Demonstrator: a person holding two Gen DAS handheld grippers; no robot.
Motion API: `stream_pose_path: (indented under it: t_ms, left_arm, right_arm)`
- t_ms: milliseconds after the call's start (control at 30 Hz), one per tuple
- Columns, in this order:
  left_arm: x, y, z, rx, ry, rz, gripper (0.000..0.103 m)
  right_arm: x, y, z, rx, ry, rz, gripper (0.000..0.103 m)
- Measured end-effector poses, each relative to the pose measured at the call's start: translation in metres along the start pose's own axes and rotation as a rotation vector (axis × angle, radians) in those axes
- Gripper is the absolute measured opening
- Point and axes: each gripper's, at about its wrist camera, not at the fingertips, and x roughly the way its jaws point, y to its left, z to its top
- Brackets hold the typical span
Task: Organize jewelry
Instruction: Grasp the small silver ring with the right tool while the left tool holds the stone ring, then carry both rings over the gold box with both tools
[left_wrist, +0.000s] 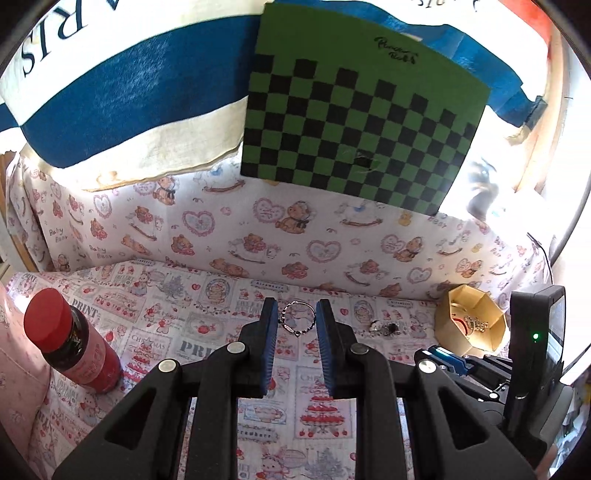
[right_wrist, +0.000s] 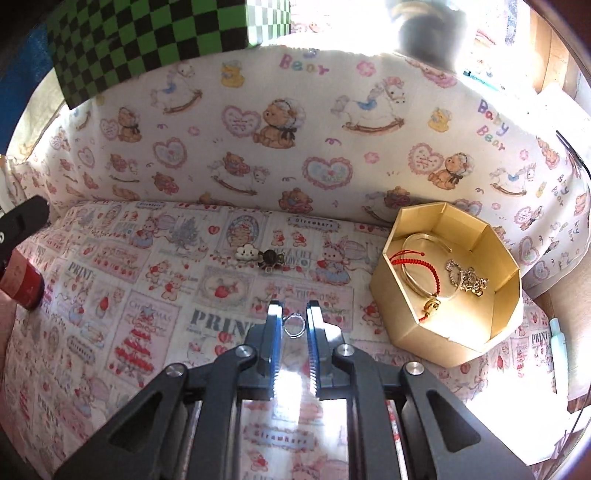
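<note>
A beaded silver bracelet (left_wrist: 298, 318) sits between the fingertips of my left gripper (left_wrist: 297, 314), whose jaws touch it on both sides. A small silver ring (right_wrist: 294, 325) sits between the tips of my right gripper (right_wrist: 294, 314), jaws closed onto it. A gold octagonal box (right_wrist: 448, 284) stands right of the right gripper and holds a gold bangle, a red cord bracelet and a gold chain; it also shows in the left wrist view (left_wrist: 469, 317). A white cloud charm (right_wrist: 246, 252) and a dark charm (right_wrist: 269, 258) lie on the cloth beyond; both show in the left wrist view (left_wrist: 384, 326).
A red-capped bottle (left_wrist: 70, 343) stands at the left on the printed cloth. A bear-print cloth wall (right_wrist: 295, 147) rises behind. A green checkered board (left_wrist: 362, 122) leans at the back. The right gripper's body (left_wrist: 517, 362) is at the left view's right edge.
</note>
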Motion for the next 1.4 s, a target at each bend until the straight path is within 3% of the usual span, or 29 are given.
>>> stream_pose_path:
  t_ms: [133, 267, 467, 600, 700, 767, 1033, 1167, 1333, 1400]
  left_arm:
    - [-0.017, -0.013, -0.002, 0.027, -0.076, -0.038, 0.02]
    - [-0.026, -0.027, -0.005, 0.072, -0.145, 0.013, 0.02]
    - [-0.031, -0.037, -0.009, 0.093, -0.151, -0.029, 0.02]
    - [-0.036, -0.053, -0.01, 0.156, -0.143, -0.101, 0.02]
    - [-0.041, -0.065, -0.009, 0.192, -0.171, -0.1, 0.02]
    - [-0.036, -0.078, -0.005, 0.194, -0.146, -0.145, 0.02]
    - [0.025, -0.154, 0.014, 0.176, 0.103, -0.32, 0.02]
    - [0.049, -0.189, 0.009, 0.25, 0.149, -0.269, 0.02]
    - [0.067, -0.213, 0.002, 0.272, 0.201, -0.282, 0.02]
    - [0.077, -0.218, -0.002, 0.277, 0.234, -0.285, 0.02]
  right_arm:
    - [-0.025, -0.01, -0.015, -0.008, -0.052, 0.038, 0.012]
    - [-0.056, -0.026, -0.027, 0.0, -0.112, 0.095, 0.012]
    - [-0.095, -0.061, -0.019, 0.03, -0.216, 0.164, 0.012]
    - [-0.095, -0.093, -0.013, 0.11, -0.281, 0.184, 0.012]
    - [-0.098, -0.118, -0.009, 0.179, -0.305, 0.211, 0.012]
    - [-0.095, -0.132, -0.008, 0.213, -0.324, 0.22, 0.012]
    - [-0.067, -0.175, -0.004, 0.307, -0.312, 0.314, 0.012]
    - [-0.058, -0.187, -0.006, 0.342, -0.319, 0.386, 0.012]
    - [-0.05, -0.195, -0.005, 0.378, -0.311, 0.378, 0.012]
    - [-0.042, -0.201, -0.007, 0.409, -0.283, 0.415, 0.012]
